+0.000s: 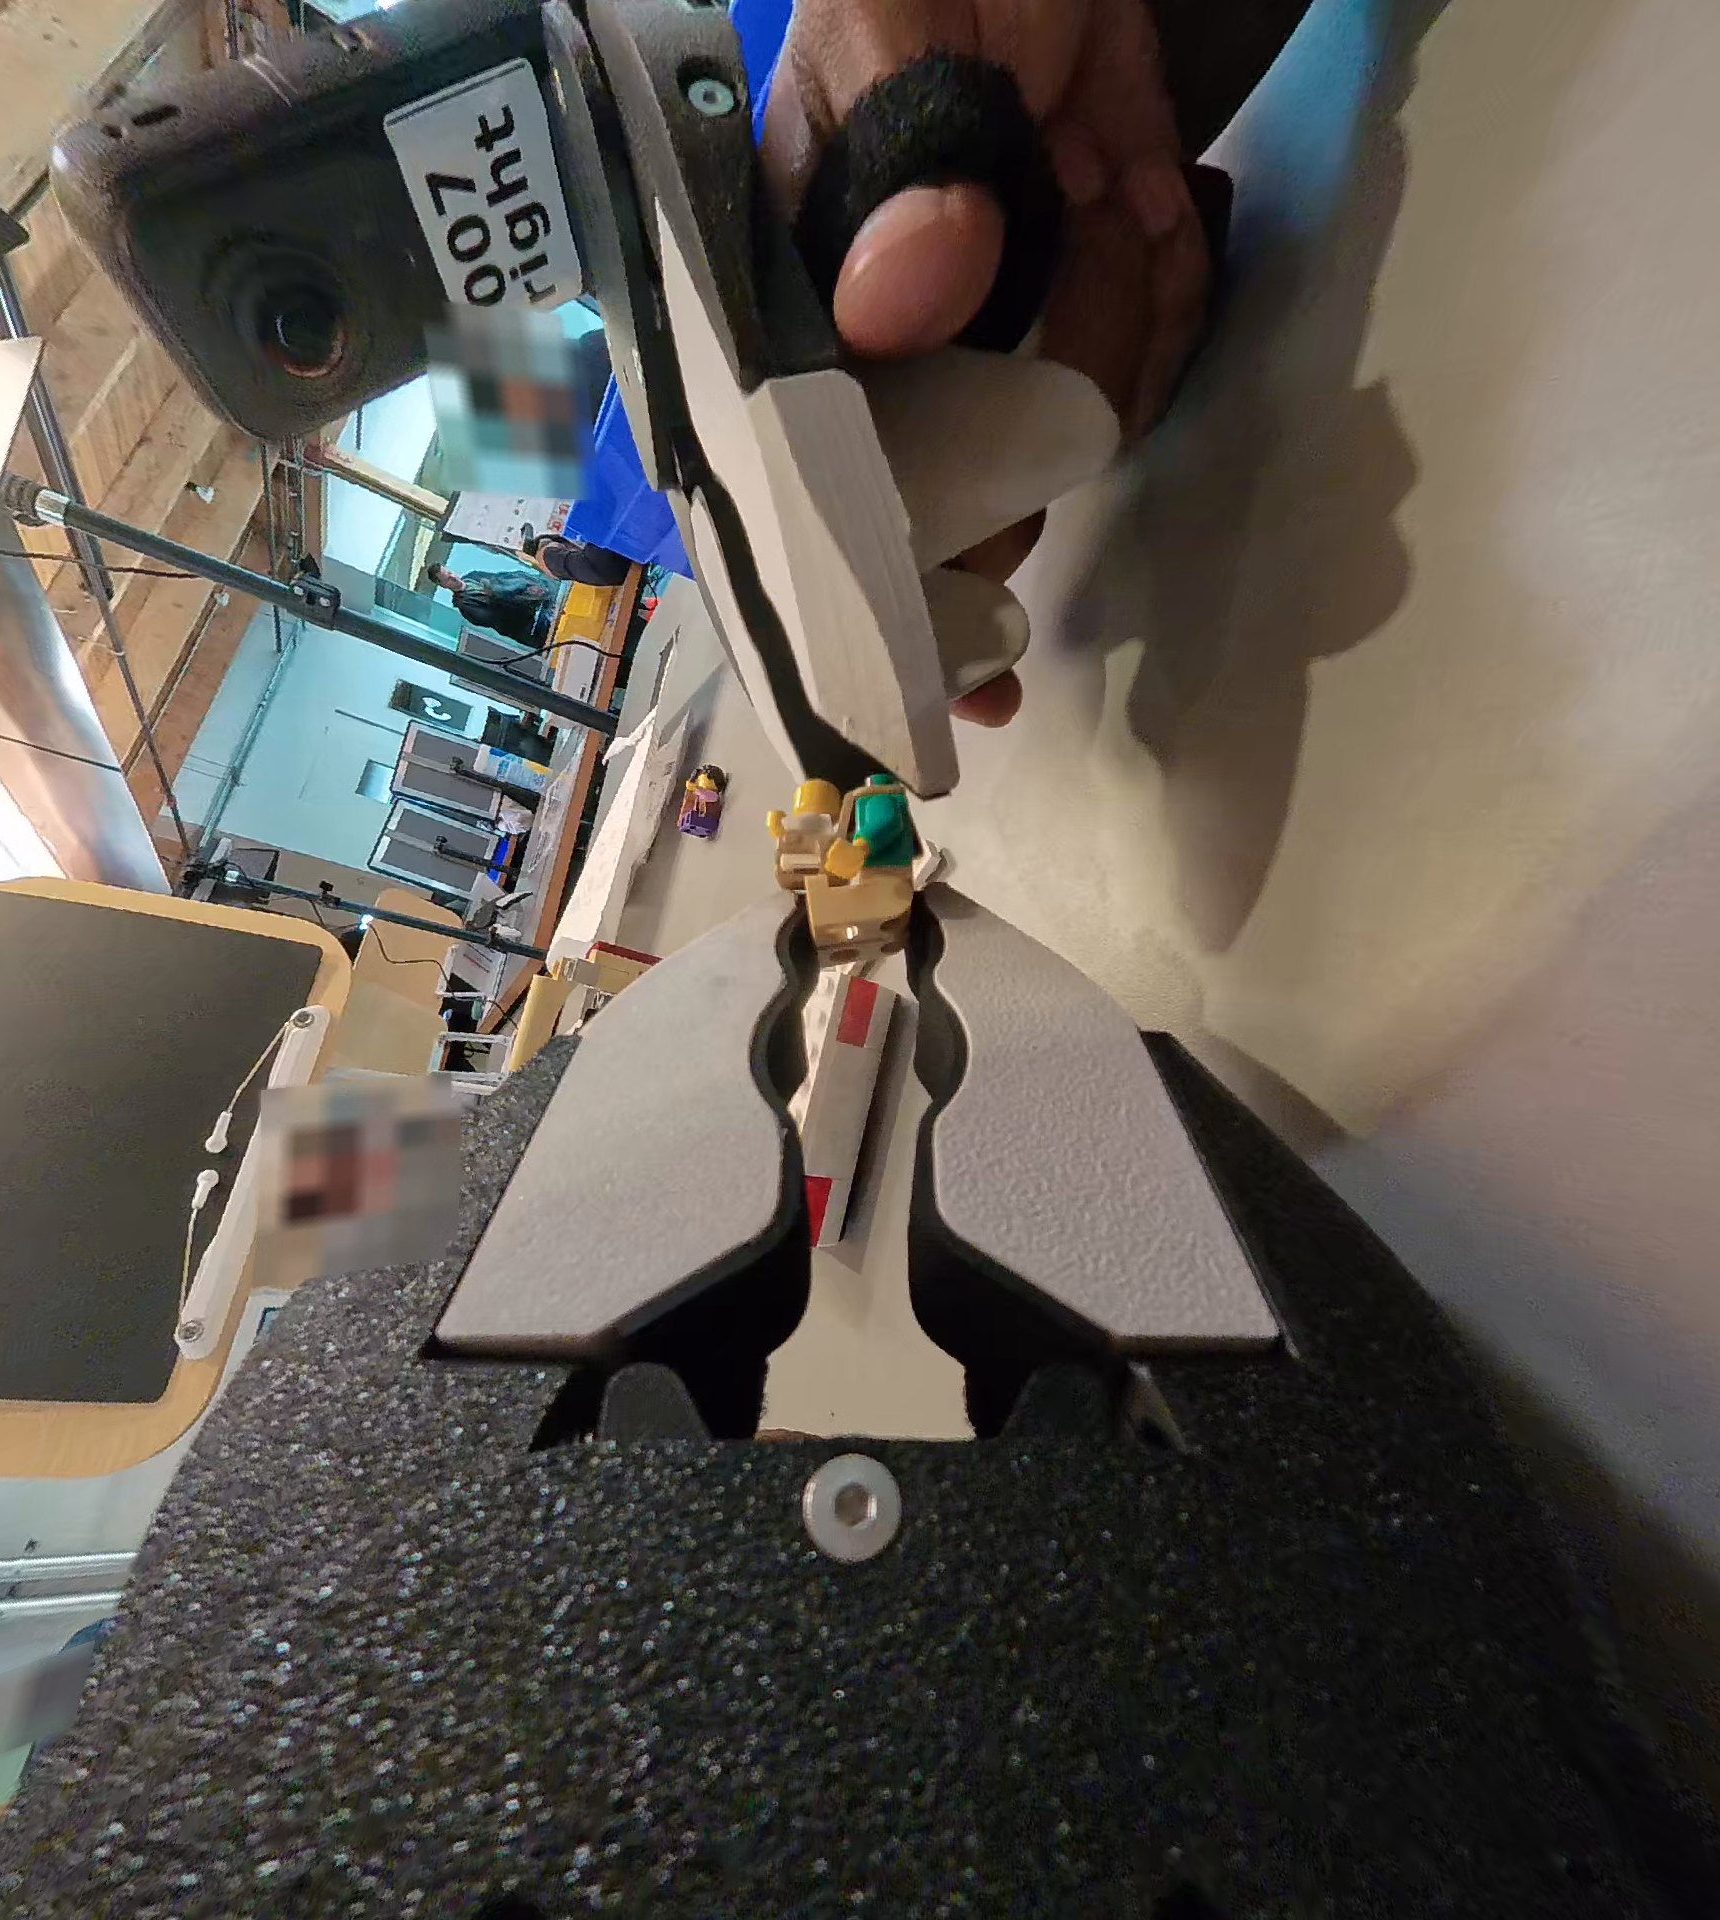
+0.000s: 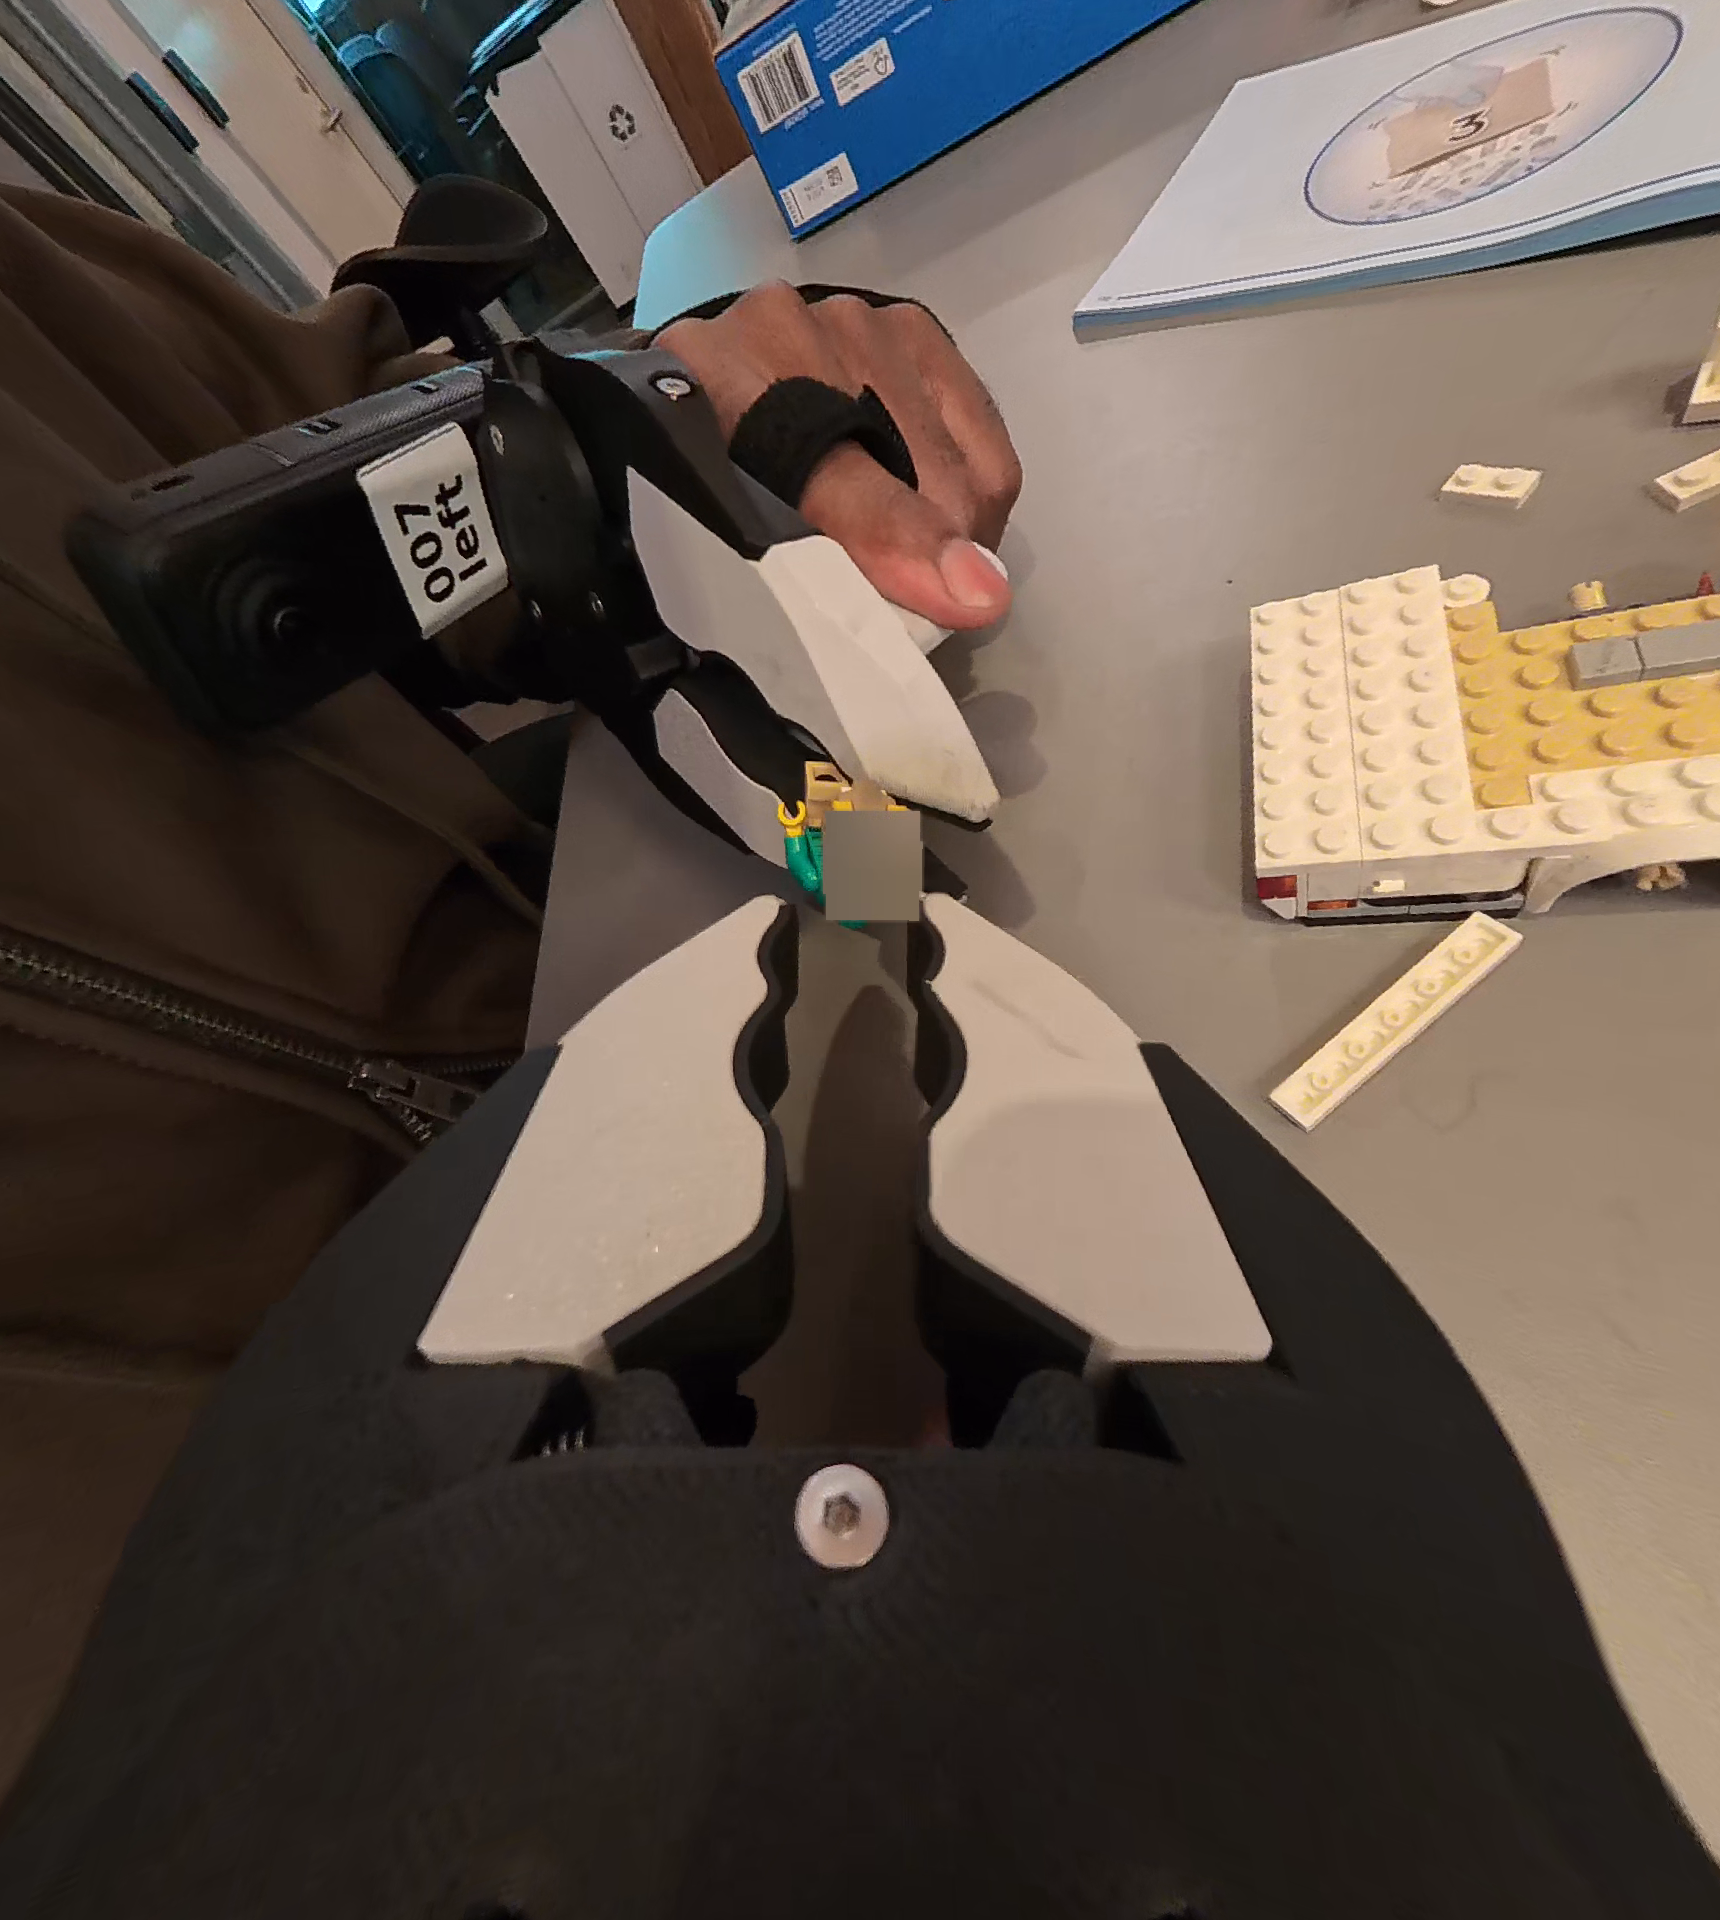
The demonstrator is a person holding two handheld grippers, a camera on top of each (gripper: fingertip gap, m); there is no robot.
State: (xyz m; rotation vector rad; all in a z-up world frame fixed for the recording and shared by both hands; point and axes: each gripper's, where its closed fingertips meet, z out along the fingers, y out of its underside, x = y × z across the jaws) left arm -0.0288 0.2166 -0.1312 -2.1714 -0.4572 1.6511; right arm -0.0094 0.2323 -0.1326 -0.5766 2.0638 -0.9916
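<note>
L gripper (image 1: 861, 920), rolled sideways, clenches the tan legs of a green-torso toy brick figure (image 1: 871, 842). R gripper (image 2: 856, 914) approaches w/ jaws released, tips at the figure's torso. Both above grey tabletop (image 2: 1251, 1351) near its edge; cream brick build (image 2: 1458, 748) well apart.

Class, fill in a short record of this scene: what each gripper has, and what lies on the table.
Left gripper: jaws closed on a tan brick piece carrying a green toy figure
Right gripper: jaws apart, tips right by the figure
Table: grey
On the table: white and tan brick build, long white plate, booklet, blue box
Farther off: purple toy figure
</note>
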